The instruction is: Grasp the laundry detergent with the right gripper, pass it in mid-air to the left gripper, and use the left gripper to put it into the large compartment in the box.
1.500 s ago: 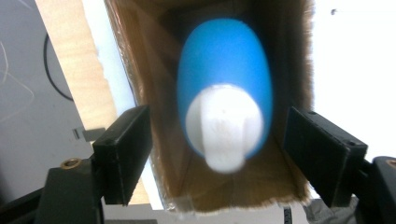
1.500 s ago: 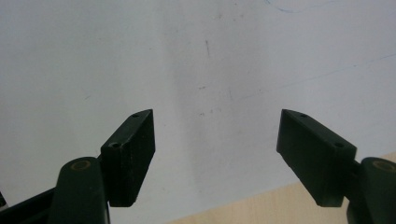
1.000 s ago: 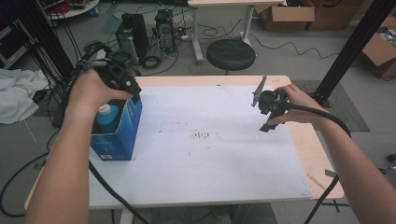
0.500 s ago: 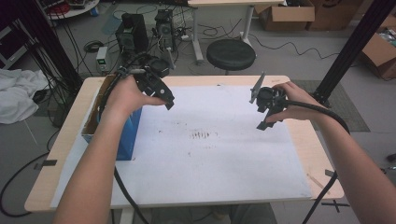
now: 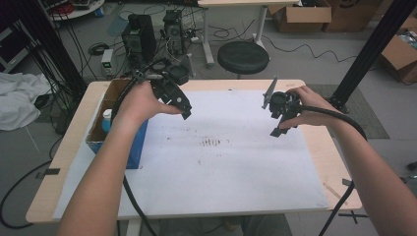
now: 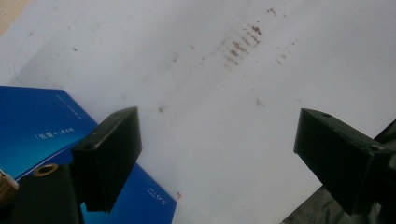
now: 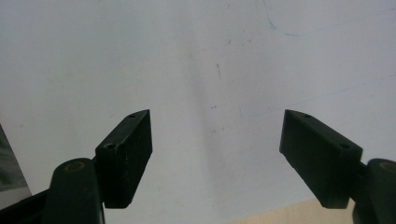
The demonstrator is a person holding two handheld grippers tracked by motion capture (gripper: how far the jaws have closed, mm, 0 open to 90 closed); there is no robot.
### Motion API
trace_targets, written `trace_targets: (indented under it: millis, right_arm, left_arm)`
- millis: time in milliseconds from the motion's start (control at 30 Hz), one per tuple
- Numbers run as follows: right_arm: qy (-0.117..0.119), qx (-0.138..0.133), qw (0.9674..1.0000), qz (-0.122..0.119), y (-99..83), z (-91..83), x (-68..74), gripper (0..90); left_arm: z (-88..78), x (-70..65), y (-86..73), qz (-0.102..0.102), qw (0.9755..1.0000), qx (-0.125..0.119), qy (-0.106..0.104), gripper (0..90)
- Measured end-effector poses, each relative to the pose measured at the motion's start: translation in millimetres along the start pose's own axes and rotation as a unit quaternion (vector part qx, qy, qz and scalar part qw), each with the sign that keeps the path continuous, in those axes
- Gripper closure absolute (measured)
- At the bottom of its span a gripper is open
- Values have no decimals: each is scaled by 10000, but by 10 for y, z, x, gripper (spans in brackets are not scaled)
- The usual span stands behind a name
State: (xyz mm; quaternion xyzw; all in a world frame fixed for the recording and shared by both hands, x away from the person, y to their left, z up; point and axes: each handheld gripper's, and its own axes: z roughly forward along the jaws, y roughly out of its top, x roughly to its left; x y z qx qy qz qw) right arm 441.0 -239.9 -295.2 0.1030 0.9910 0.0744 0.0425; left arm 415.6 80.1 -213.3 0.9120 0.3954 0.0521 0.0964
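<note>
Blue box sits at the surface's left edge, bottle upright inside; my left gripper, jaws apart and empty, is just right of it, right gripper well apart, also gaping.

The bench carries a sheet that lies under both tongs. The left tongs hang over the sheet's far left part, with the box just to their left and nearer the person. In the box stands what seems to be 1 bottle. The right tongs hang well apart to the right, and a patch of marks lies between the 2 tongs.
</note>
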Motion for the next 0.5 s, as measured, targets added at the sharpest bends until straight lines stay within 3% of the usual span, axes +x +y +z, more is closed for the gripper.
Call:
trace_targets:
  millis: [500]
  right_arm:
    - [15,36,10000,45,-45,15,16,256]
  left_arm:
    - [-11,-8,-2,40,9999,107,1,158]
